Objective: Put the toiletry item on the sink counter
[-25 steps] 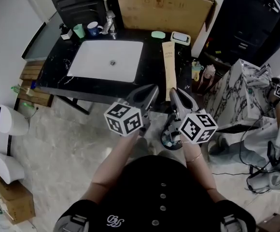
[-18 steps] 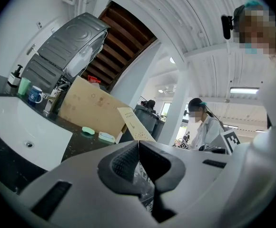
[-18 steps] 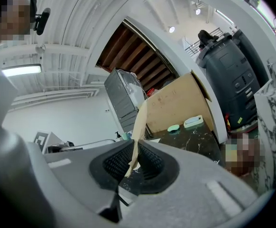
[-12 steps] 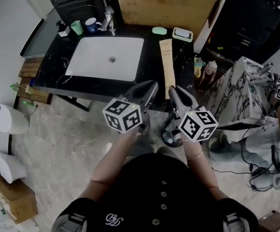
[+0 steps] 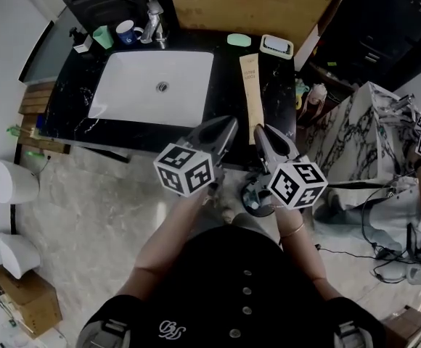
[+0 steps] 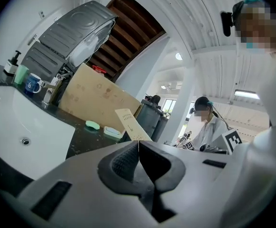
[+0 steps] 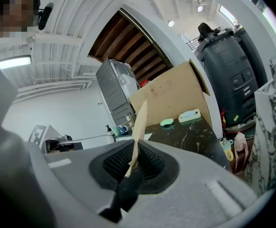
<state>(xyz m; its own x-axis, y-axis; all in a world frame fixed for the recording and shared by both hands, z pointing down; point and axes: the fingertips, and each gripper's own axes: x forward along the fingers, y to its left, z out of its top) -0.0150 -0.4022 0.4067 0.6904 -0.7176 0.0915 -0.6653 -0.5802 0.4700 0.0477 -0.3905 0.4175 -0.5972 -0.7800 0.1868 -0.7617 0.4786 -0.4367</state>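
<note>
Bright even indoor light; strong fisheye warping; dark vignetted corners.

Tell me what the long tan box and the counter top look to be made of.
The long tan box looks like thin matte kraft cardboard: plain brown, small print, flat sharp edges. The counter top seems polished black stone, perhaps marble or an imitation: white veins and a slight sheen.
</note>
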